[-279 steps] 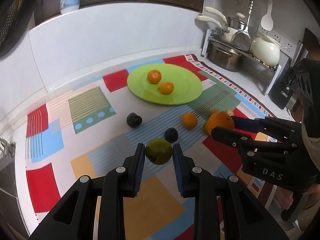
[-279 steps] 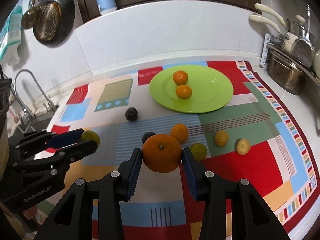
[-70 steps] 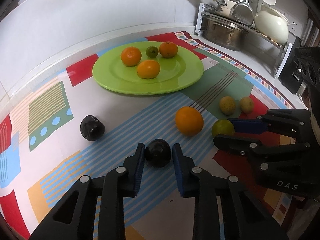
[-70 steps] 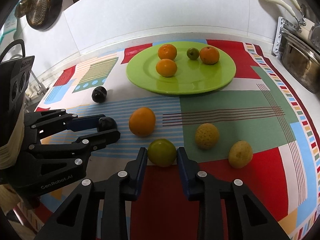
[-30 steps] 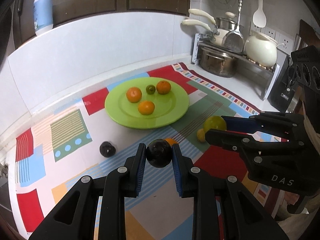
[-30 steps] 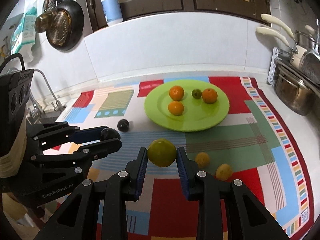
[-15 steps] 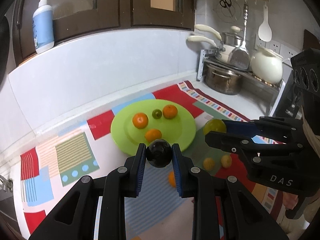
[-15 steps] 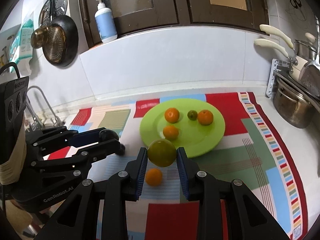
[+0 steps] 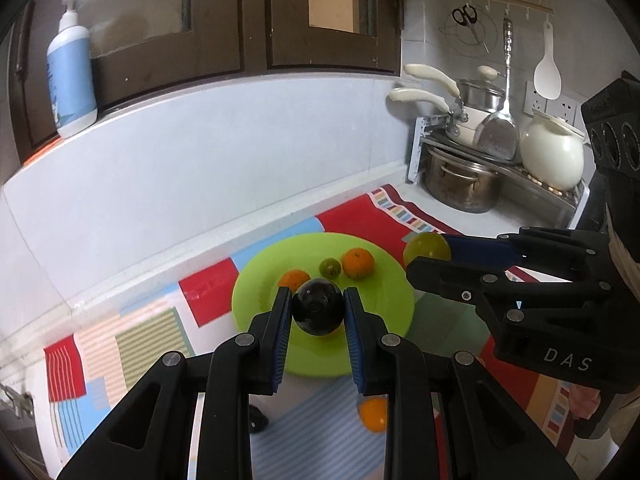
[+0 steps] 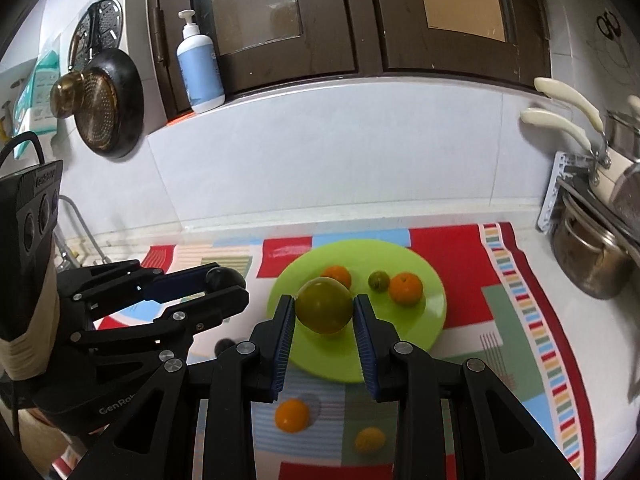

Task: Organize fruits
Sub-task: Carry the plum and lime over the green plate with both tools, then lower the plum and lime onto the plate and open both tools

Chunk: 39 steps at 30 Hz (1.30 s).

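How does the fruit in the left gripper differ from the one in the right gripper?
The fruit in the left gripper is a near-black plum; the one in the right gripper is a yellow-green fruit. The plum looks glossy with speckled highlights, the green fruit duller and smooth. The green fruit fills a slightly wider gap. Both are round, clamped between blue pads and held above the green plate.

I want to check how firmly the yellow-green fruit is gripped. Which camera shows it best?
The right wrist view: the yellow-green fruit sits centred and large, pinched between both blue pads of the right tool. The left wrist view shows only a rounded part of it at that tool's tip, seen from the side.
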Motion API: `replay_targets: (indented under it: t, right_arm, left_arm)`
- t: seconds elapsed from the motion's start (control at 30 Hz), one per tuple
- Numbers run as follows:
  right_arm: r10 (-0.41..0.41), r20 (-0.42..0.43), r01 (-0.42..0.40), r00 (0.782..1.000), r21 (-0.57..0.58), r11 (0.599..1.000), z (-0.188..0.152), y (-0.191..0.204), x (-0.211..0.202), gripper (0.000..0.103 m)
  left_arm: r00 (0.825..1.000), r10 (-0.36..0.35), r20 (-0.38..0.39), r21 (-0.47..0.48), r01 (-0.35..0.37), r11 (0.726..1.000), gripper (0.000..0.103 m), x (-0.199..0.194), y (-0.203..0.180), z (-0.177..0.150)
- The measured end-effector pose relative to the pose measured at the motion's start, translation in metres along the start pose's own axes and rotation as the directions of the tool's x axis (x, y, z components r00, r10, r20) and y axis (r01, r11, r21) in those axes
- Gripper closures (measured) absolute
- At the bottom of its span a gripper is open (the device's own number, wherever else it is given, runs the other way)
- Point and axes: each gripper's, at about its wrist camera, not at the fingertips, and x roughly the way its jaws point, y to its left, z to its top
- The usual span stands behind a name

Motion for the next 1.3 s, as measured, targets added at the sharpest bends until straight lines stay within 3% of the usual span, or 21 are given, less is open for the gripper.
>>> replay_targets:
  t: [0.53, 0.77, 1.3]
  right_arm:
    - [-0.017, -0.055, 0.018, 0.998, 0.016, 1.000, 0.028, -0.032, 0.053, 0.072]
    - [-0.032, -0.089, 0.034, 0.995, 0.025, 0.999, 0.037, -0.046, 0.083, 0.072]
    - [-0.020, -0.207, 0.034, 0.978, 0.065, 0.997, 0.041, -0.080, 0.154, 0.072]
  left_arm:
    - [0.998, -0.018, -0.065, -0.016, 0.017, 1.000, 0.077, 0.059, 0.015, 0.025]
    - [0.990, -0.059, -0.124, -0.074, 0.050, 0.996, 0.077, 0.095, 0.027, 0.035]
    - [0.970, -0.054, -0.235, -0.079, 0.036, 0.996, 0.077, 0.171, 0.047, 0.040]
